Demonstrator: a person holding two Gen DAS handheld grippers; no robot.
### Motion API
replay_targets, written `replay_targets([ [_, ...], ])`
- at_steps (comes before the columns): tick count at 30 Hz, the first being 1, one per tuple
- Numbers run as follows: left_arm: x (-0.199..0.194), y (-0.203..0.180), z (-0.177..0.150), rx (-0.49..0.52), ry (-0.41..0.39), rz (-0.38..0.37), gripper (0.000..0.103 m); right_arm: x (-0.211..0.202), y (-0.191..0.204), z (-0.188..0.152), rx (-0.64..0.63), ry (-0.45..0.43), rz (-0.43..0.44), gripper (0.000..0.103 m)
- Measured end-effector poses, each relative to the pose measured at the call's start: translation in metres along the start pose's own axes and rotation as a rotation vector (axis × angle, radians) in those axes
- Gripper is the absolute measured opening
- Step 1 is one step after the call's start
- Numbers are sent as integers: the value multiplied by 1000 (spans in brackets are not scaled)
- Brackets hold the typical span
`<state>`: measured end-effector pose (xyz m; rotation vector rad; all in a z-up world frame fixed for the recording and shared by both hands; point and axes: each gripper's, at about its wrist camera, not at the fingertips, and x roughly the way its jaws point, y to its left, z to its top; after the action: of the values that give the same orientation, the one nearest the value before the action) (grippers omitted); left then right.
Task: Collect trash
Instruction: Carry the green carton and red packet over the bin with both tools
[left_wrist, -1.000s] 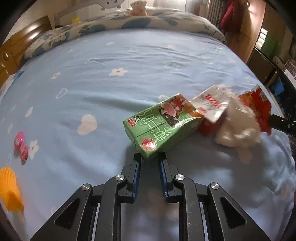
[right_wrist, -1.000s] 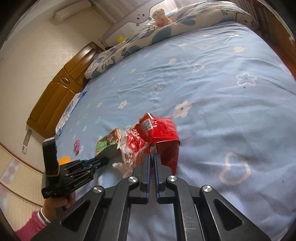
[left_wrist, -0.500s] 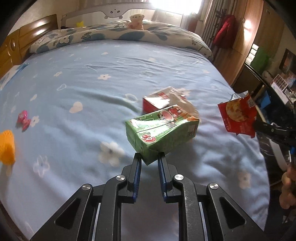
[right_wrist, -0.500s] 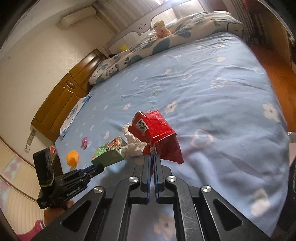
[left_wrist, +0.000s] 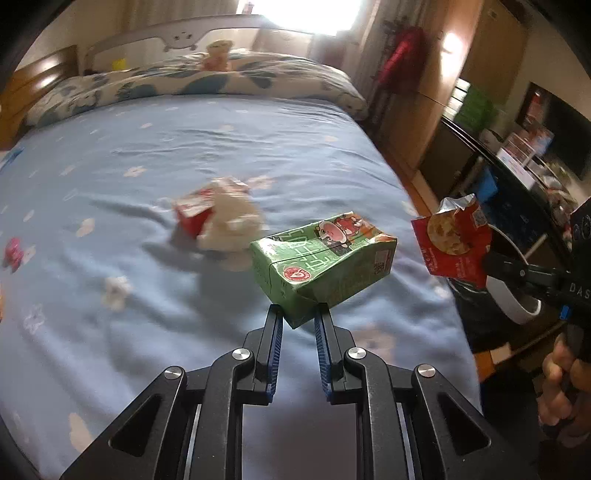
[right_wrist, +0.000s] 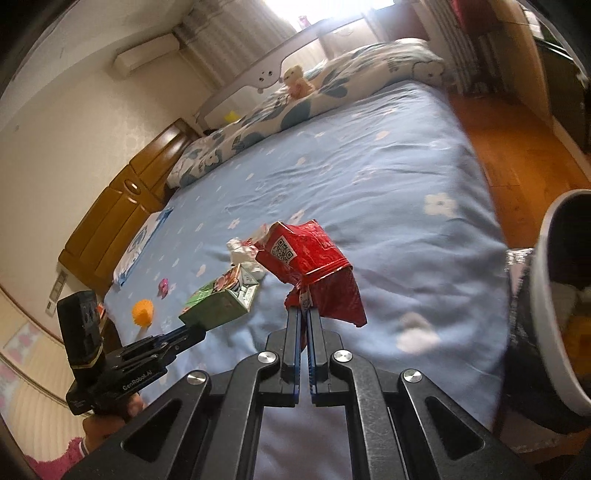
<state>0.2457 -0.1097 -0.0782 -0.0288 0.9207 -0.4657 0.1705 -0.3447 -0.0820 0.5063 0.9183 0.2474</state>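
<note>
Had my left tongs (left_wrist: 298, 317) clamped on the green carton (left_wrist: 325, 264) and my right tongs (right_wrist: 303, 314) pinched tight on the red wrapper (right_wrist: 314, 273), both lifted off the bed (left_wrist: 184, 147). The bin (right_wrist: 550, 295) sat just right of the right tongs. A red box (left_wrist: 192, 214), tissue wad (left_wrist: 232, 225) and small bits beyond the left tongs weren't collected yet.

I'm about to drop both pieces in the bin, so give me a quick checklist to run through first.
1. Left gripper pinching the green carton: ok.
2. Right gripper shut on the red wrapper: ok.
3. Both pieces lifted off the bed: ok.
4. Bin within view, opening uncovered: ok.
5. Room left inside the bin: cannot tell.
6. Bed free of trash: not ok, red box and crumpled tissue remain.
</note>
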Motion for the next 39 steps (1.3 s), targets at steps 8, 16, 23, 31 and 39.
replay_targets([
  [8, 8, -46, 6, 76, 7, -62, 16, -46, -39, -6, 60, -51, -58, 3],
  [16, 23, -96, 15, 151, 10, -120, 16, -87, -74, -11, 106, -103, -119, 3],
  [23, 37, -135, 24, 205, 10, -163, 16, -117, -105, -12, 152, -147, -166, 3],
  [31, 58, -173, 33, 270, 19, -179, 16, -134, -130, -13, 189, -168, -201, 3],
  [39, 78, -212, 43, 320, 34, -181, 16, -141, -154, -12, 213, -168, -225, 3],
])
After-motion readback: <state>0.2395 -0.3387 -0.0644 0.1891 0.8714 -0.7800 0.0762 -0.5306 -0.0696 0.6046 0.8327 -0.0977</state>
